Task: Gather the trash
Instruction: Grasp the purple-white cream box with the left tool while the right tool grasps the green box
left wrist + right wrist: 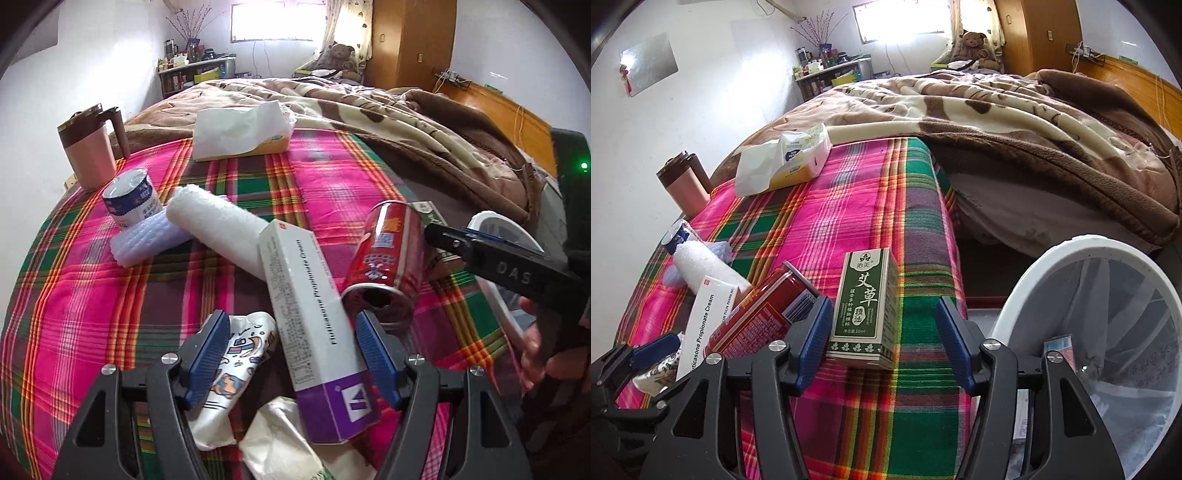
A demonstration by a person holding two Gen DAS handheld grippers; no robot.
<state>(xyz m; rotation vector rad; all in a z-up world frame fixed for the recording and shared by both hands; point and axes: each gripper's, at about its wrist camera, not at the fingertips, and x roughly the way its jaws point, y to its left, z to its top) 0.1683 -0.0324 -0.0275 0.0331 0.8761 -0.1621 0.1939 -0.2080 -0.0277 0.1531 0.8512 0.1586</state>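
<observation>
My left gripper is open over a white and purple cream box, which lies between its jaws beside a printed wrapper and crumpled paper. A red can lies on its side just right of the box. My right gripper is open around a green and white oil box, which stands on the plaid cloth. The white trash bin, lined with a bag, stands at the right. The right gripper also shows in the left wrist view.
A white roll, a lilac ribbed piece, a blue and white cup, a pink mug and a tissue pack lie further back. A brown blanket covers the bed behind.
</observation>
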